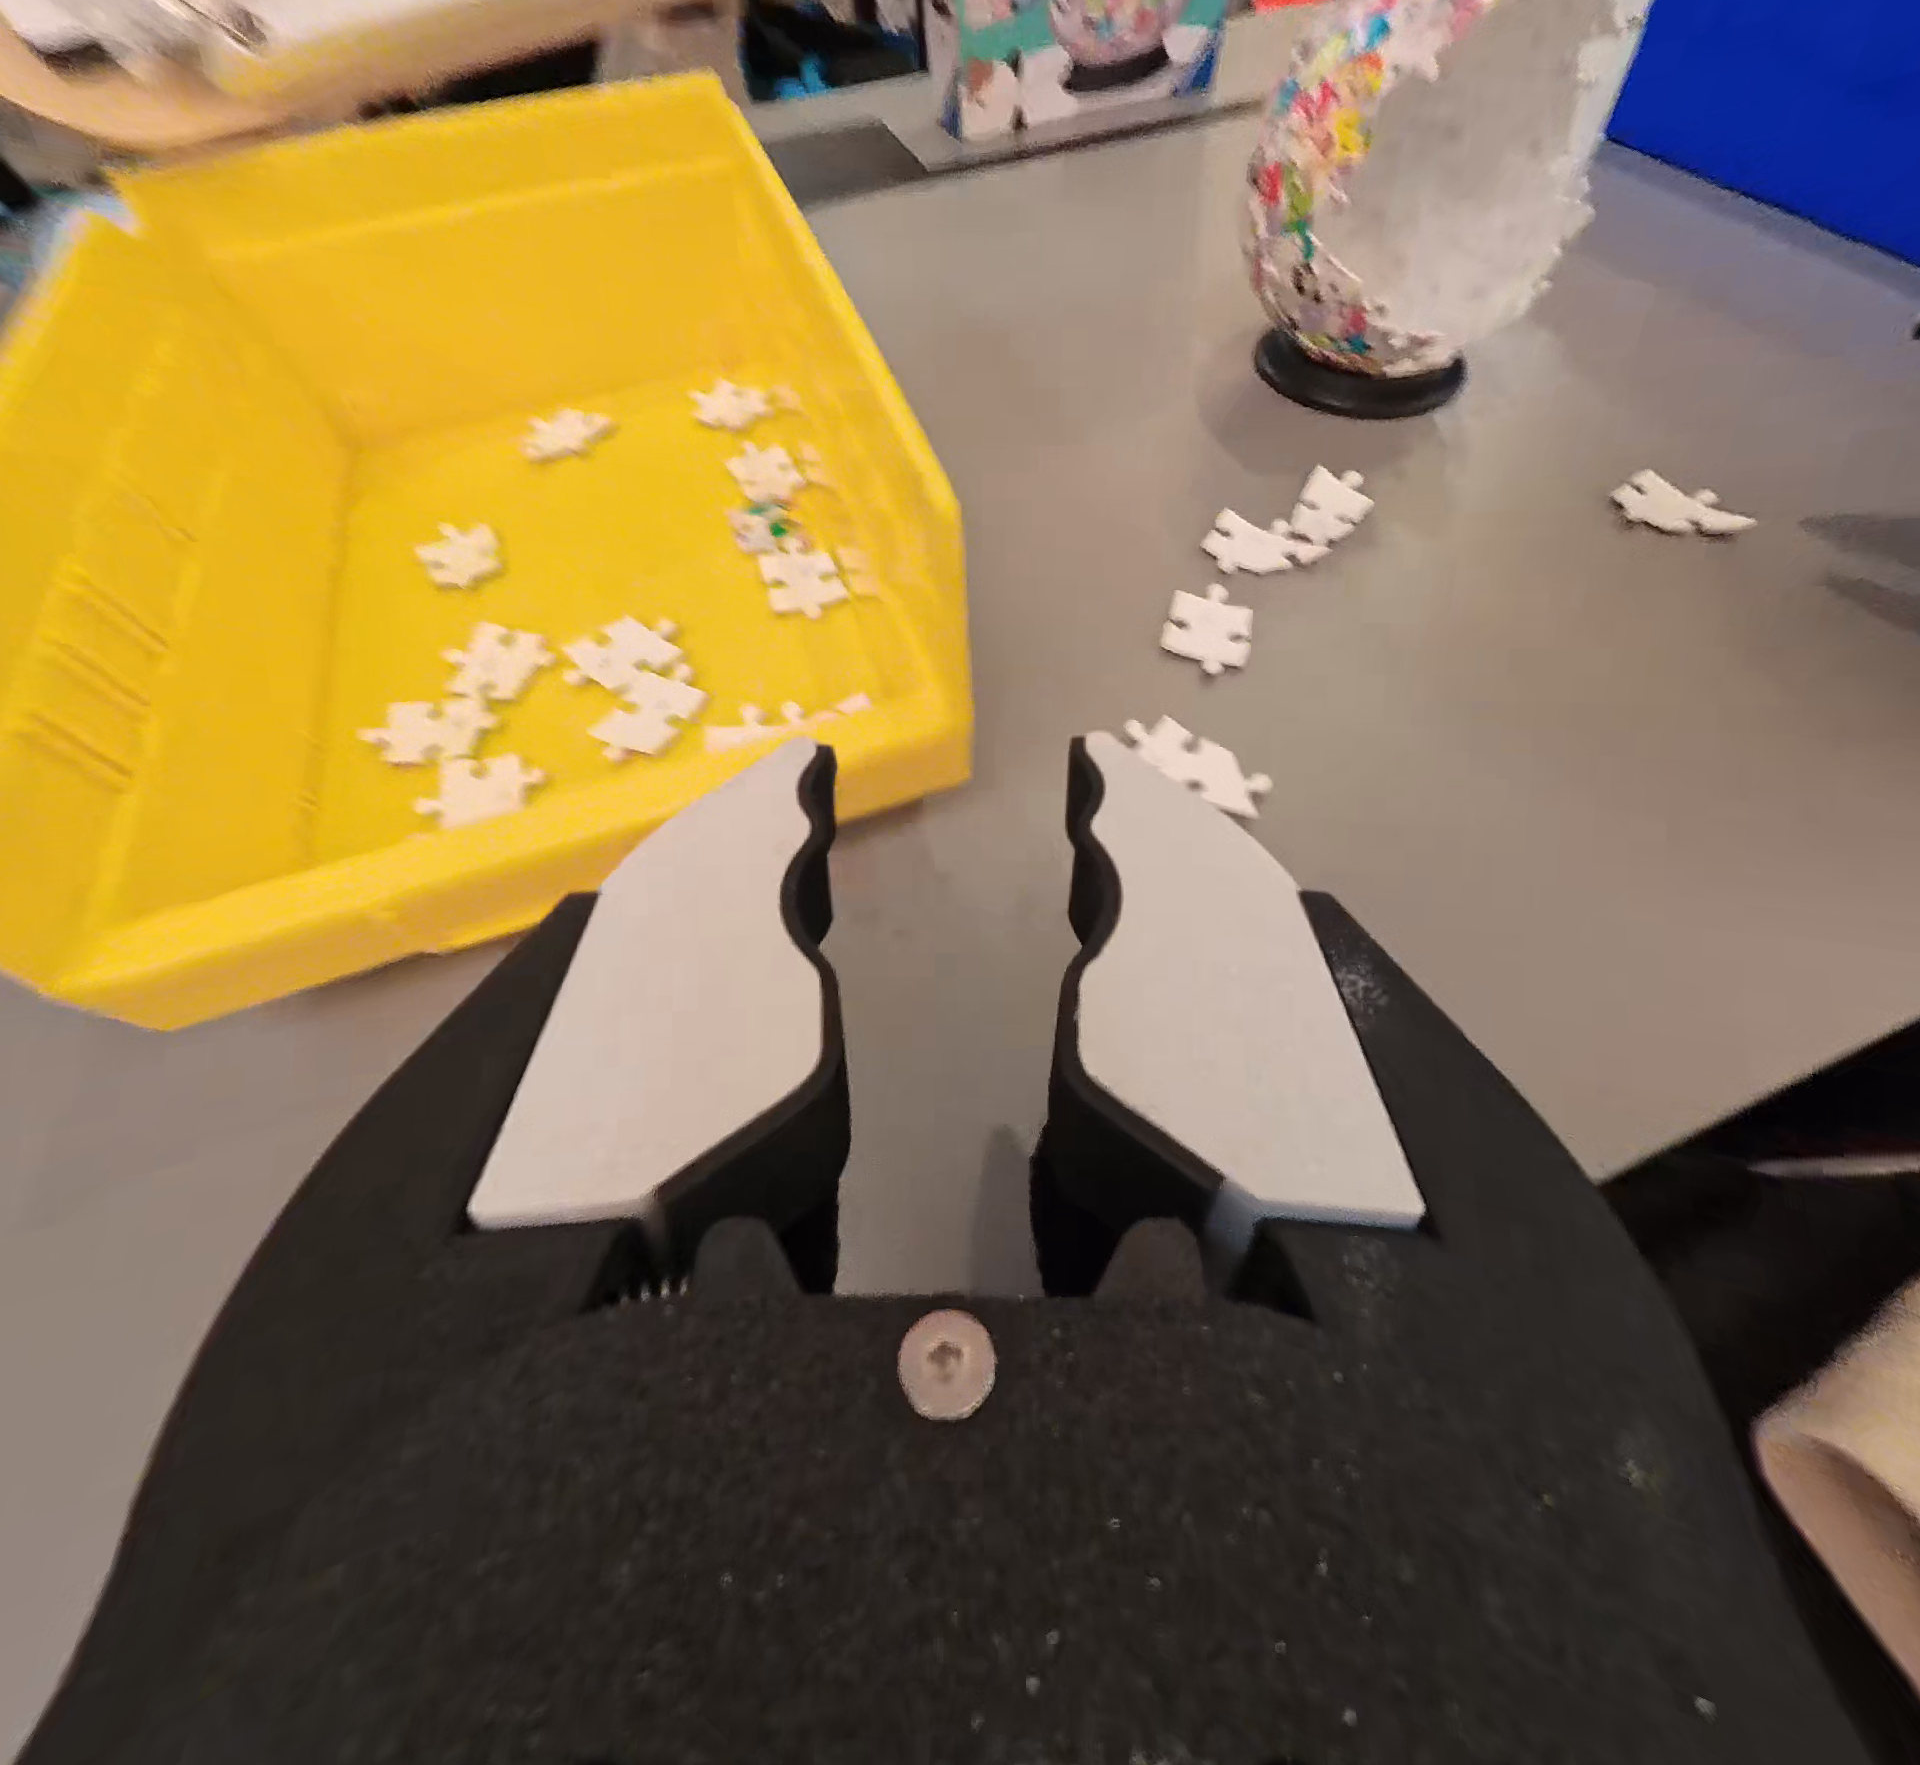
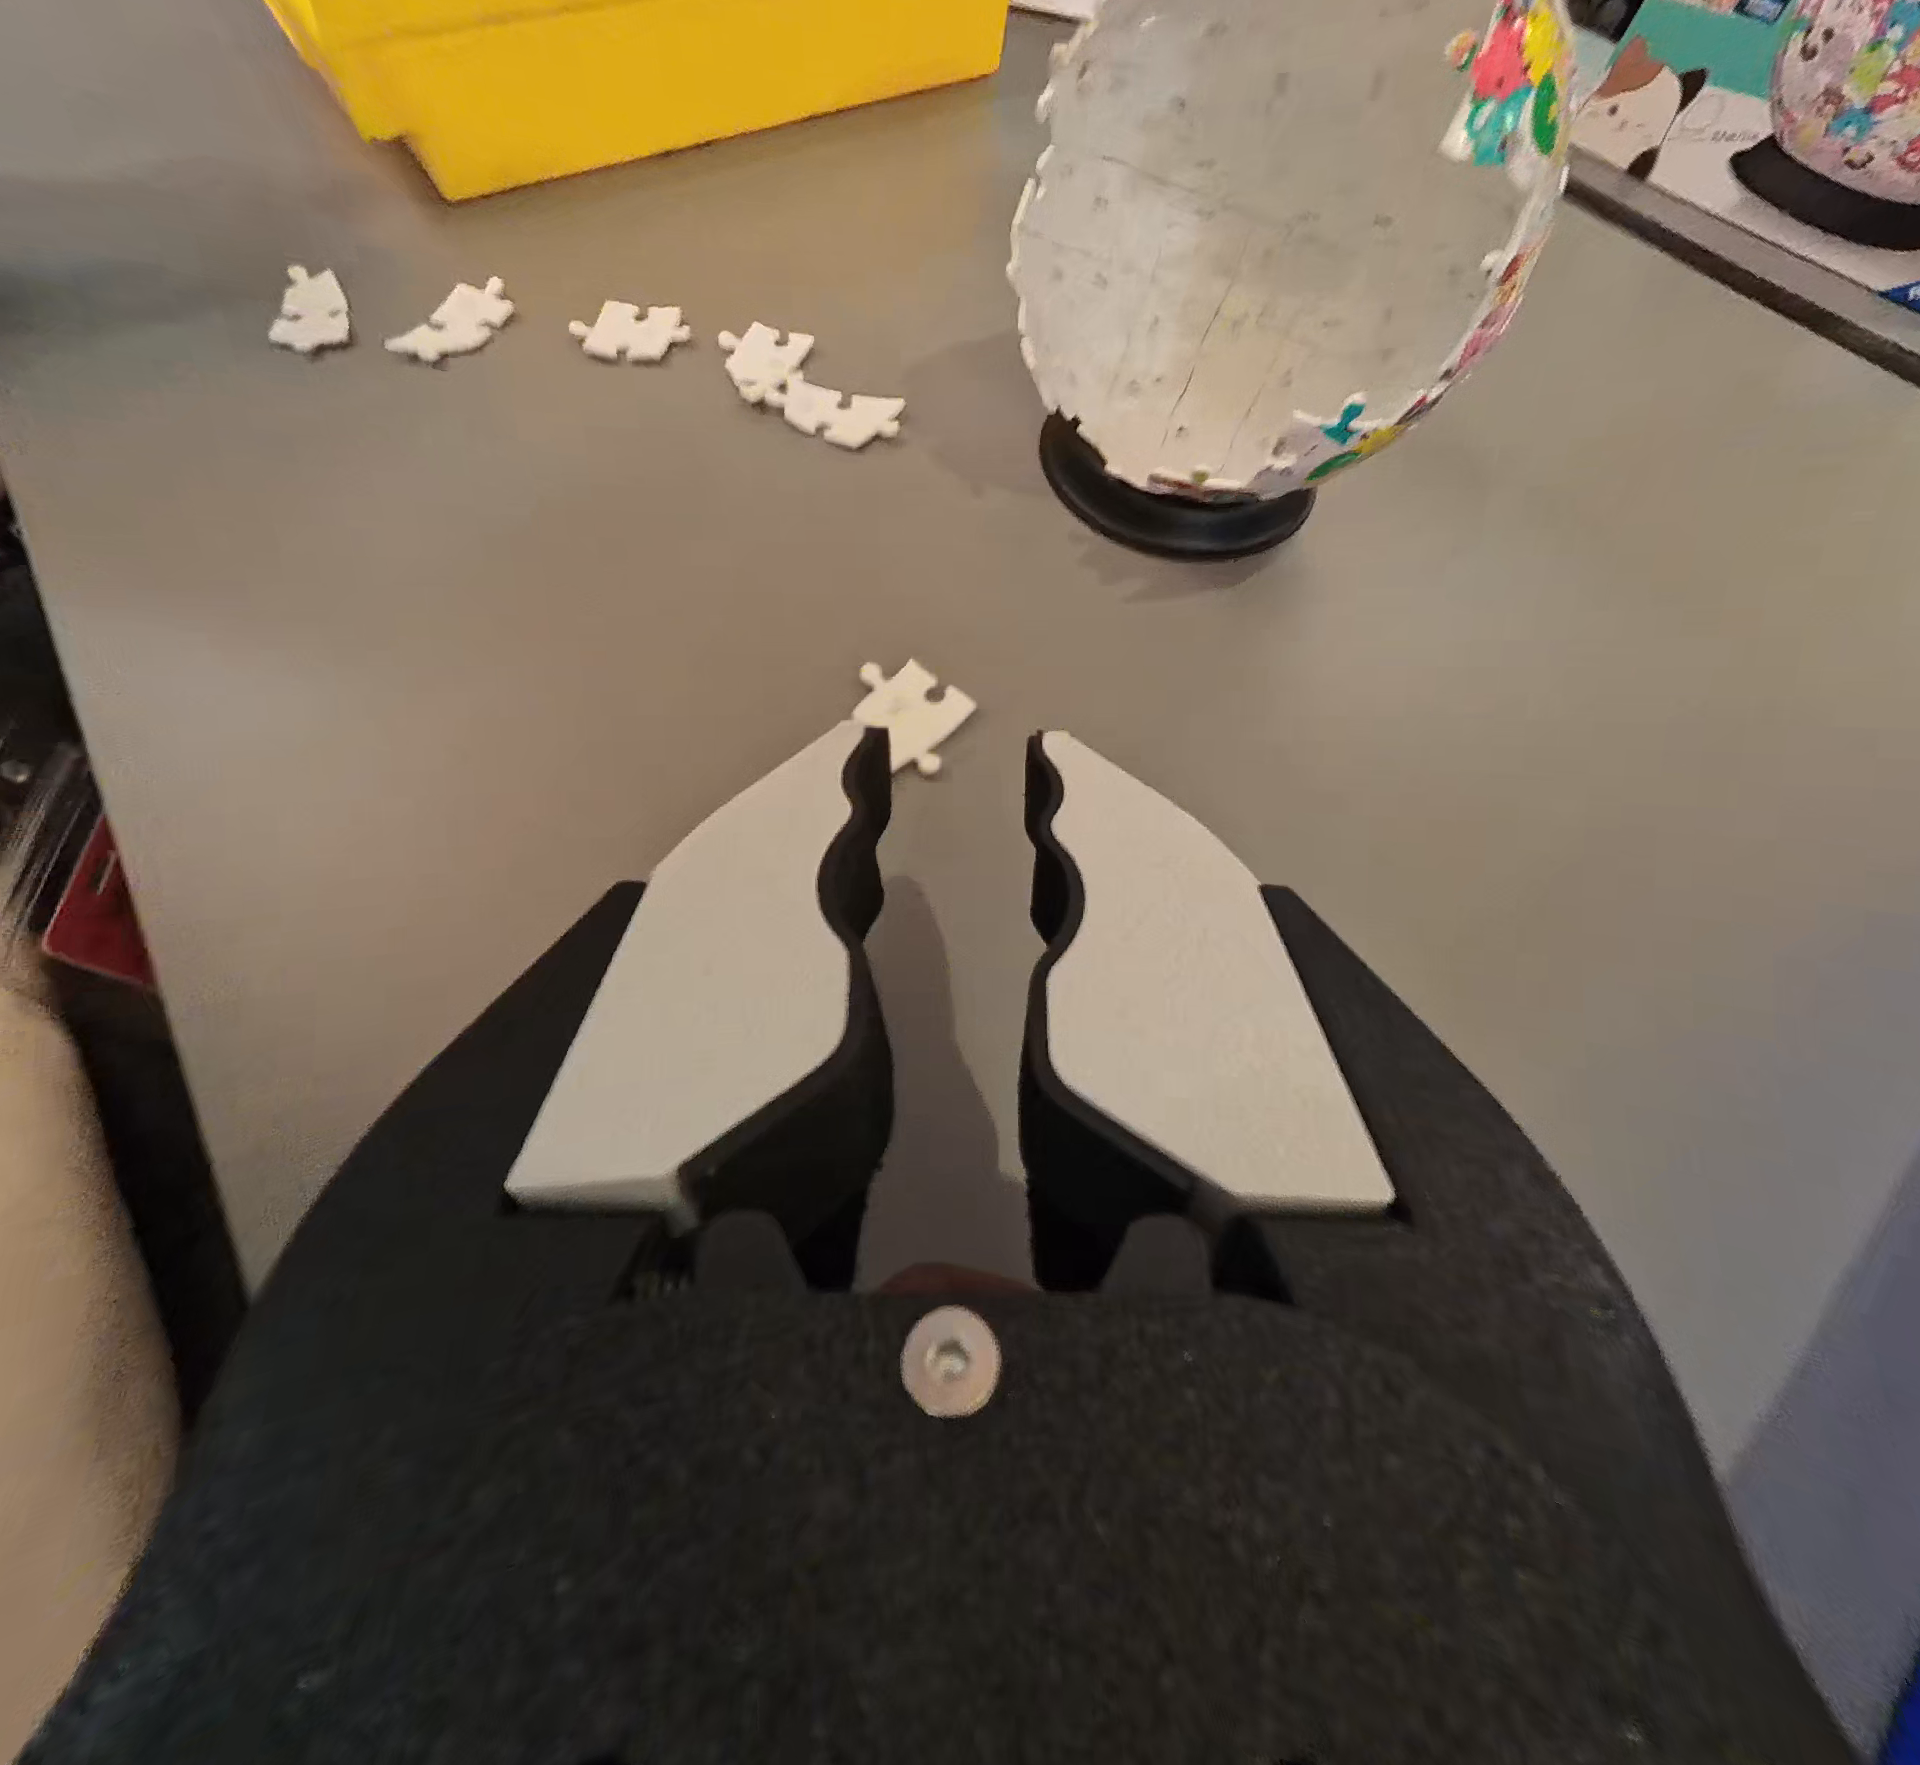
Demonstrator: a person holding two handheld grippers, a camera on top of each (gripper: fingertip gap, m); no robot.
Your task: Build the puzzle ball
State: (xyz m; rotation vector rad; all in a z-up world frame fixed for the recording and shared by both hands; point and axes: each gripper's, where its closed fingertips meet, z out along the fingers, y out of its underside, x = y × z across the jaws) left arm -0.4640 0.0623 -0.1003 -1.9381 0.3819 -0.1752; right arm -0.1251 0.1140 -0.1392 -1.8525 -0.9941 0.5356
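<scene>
The puzzle ball (image 2: 1288, 188) is sitting half-built on its black stand (image 2: 1174, 510), ahead of my right gripper (image 2: 958, 749), which I am holding open and empty just short of a loose piece (image 2: 920, 702). My left gripper (image 1: 951, 765) is also gaping empty beside the yellow bin (image 1: 260, 926). I am risking sliding that flat piece, or knocking the ball. The worktop (image 2: 520, 676) edge is lying near on the left.
</scene>
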